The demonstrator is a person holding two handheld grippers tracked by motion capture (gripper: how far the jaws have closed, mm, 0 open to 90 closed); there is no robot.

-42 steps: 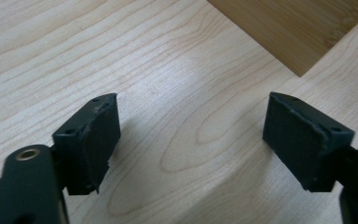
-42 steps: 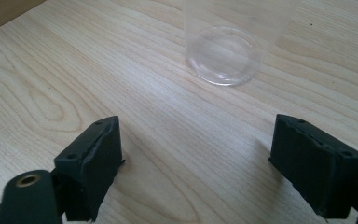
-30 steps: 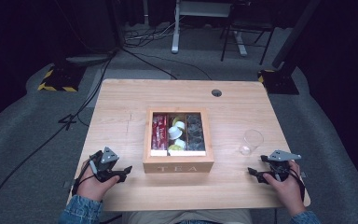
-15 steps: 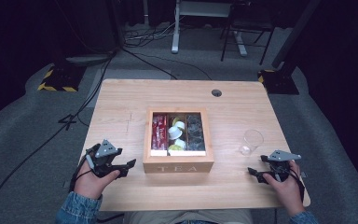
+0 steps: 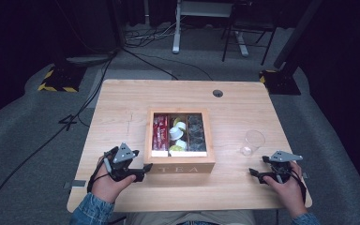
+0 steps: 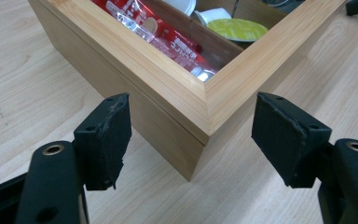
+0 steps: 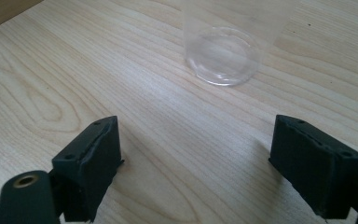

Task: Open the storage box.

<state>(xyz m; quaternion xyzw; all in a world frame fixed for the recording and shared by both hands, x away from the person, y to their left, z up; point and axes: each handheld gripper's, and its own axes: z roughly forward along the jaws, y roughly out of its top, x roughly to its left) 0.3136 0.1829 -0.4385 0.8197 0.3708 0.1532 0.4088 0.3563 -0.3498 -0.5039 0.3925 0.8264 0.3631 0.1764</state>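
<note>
An open wooden tea box [image 5: 179,168] marked "TEA" stands mid-table. It holds red packets [image 5: 160,133], white and green pods [image 5: 177,135] and dark packets [image 5: 197,133]. My left gripper [image 5: 139,176] is at the box's front left corner. In the left gripper view its jaws have just been opening and stand apart [image 6: 191,128]. The box corner [image 6: 205,100] points in between them, and neither pad touches it. My right gripper [image 5: 255,174] rests open near the front right edge [image 7: 196,154], with bare table between its pads. A clear plastic cup [image 5: 253,142] [image 7: 223,51] stands just beyond it.
The wooden table [image 5: 122,108] has a cable hole [image 5: 217,93] at the back. Cables [image 5: 51,136] run over the grey floor at the left. Desk legs and stands [image 5: 206,28] are behind the table.
My left hand has moved right and a little up, bringing its gripper to the box's front left corner, with the jaws slightly wider. The right hand has kept still.
</note>
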